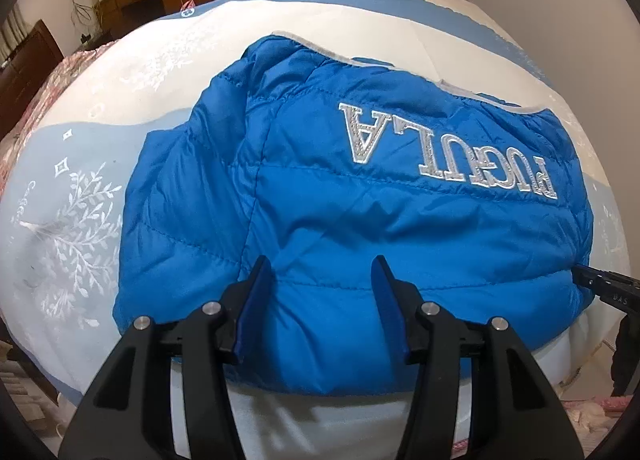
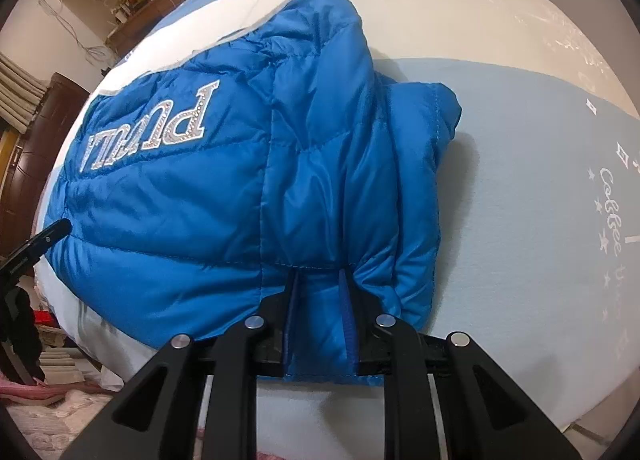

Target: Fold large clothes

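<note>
The blue jacket's [image 2: 224, 196] near hem is pinched by the right gripper [image 2: 318, 280]; the left gripper [image 1: 322, 276] is held spread above that hem, with bare bedsheet [image 2: 520, 200] beyond the jacket's right edge.

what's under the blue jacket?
The blue puffer jacket lies on a bed sheet printed in pale blue and white, visible all round it. Whatever is directly beneath the jacket is covered.
</note>
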A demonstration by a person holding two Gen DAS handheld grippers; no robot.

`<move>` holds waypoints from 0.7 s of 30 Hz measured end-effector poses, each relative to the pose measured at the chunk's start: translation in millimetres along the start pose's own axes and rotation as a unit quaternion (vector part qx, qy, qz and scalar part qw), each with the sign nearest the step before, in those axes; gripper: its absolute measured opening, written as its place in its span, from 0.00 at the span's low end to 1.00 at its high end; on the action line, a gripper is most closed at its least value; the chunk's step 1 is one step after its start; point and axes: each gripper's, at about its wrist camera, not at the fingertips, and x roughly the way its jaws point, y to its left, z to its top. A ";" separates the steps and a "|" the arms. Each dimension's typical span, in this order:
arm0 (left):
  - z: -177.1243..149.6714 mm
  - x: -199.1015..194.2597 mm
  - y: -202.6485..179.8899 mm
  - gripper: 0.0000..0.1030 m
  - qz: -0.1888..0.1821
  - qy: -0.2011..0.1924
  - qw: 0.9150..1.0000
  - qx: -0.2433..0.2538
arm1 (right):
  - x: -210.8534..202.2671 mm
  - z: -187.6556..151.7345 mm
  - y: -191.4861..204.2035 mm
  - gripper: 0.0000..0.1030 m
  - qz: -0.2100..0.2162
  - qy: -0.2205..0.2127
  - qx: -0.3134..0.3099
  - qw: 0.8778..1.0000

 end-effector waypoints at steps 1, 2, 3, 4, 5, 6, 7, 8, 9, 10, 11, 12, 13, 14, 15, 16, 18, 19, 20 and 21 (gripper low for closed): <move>-0.3 0.8 -0.3 0.50 0.002 -0.002 1.000 0.002 | 0.8 0.4 0.0 0.18 0.000 0.000 0.000 1.000; -0.4 1.6 -0.5 0.51 0.003 -0.003 1.000 0.004 | 0.7 0.2 0.1 0.18 0.001 0.000 0.000 1.000; -0.2 2.0 -0.5 0.51 0.004 -0.002 1.000 0.004 | 0.8 0.1 0.3 0.18 0.000 0.000 0.000 1.000; 0.4 1.7 -0.1 0.51 0.005 -0.002 1.000 0.004 | 1.7 1.1 1.0 0.18 0.000 0.001 0.000 1.000; 0.9 1.1 0.1 0.51 0.005 -0.002 1.000 0.005 | 1.6 1.1 1.1 0.18 0.000 0.001 0.000 1.000; 1.4 -0.7 0.0 0.51 0.006 -0.002 1.000 0.005 | 1.2 0.1 0.9 0.18 0.000 0.001 -0.001 1.000; 1.5 -2.7 0.8 0.53 0.008 -0.002 1.000 0.004 | 0.8 -0.9 1.0 0.18 -0.001 0.002 -0.002 1.000; 1.6 -5.5 2.0 0.53 0.010 -0.003 1.000 0.002 | 0.7 -1.6 1.6 0.18 -0.001 0.003 -0.002 1.000; 1.4 -8.2 3.4 0.54 0.010 -0.004 1.000 0.001 | 0.7 -0.6 2.5 0.18 -0.001 0.005 -0.003 1.000; 1.1 -14.3 5.8 0.54 0.016 -0.008 1.000 -0.001 | 0.6 -0.5 2.5 0.18 0.000 0.006 -0.003 1.000; 2.0 -17.9 7.9 0.55 0.021 -0.011 1.000 -0.002 | 0.6 -0.1 2.0 0.18 0.001 0.008 -0.003 1.000; 1.5 -24.2 11.7 0.60 0.031 -0.015 0.999 -0.006 | 0.7 1.1 2.0 0.18 0.002 0.009 -0.004 1.000; 1.9 -27.9 14.8 0.64 0.038 -0.017 0.999 -0.010 | 0.9 2.4 1.9 0.18 0.003 0.010 -0.004 1.000; 1.6 -32.0 19.0 0.64 0.046 -0.020 0.999 -0.014 | 1.1 2.5 1.8 0.19 0.004 0.012 -0.005 1.000; 0.3 -36.2 22.9 0.64 0.053 -0.021 0.998 -0.019 | 1.4 3.1 1.5 0.19 0.005 0.014 -0.006 1.000; -1.4 -39.9 28.8 0.66 0.061 -0.021 0.998 -0.026 | 1.4 3.6 1.4 0.19 0.005 0.015 -0.007 1.000; -4.4 -43.0 38.4 0.69 0.070 -0.017 0.997 -0.042 | 1.6 4.4 1.6 0.20 0.006 0.019 -0.010 1.000; -7.7 -43.5 45.5 0.69 0.073 -0.014 0.996 -0.056 | 2.0 5.0 1.9 0.20 0.006 0.020 -0.011 1.000; -10.3 -42.9 50.4 0.69 0.072 -0.011 0.995 -0.066 | 2.2 5.3 2.2 0.20 0.006 0.022 -0.012 1.000; -13.0 -41.2 55.9 0.69 0.070 -0.006 0.994 -0.079 | 2.5 5.7 2.4 0.20 0.007 0.024 -0.013 1.000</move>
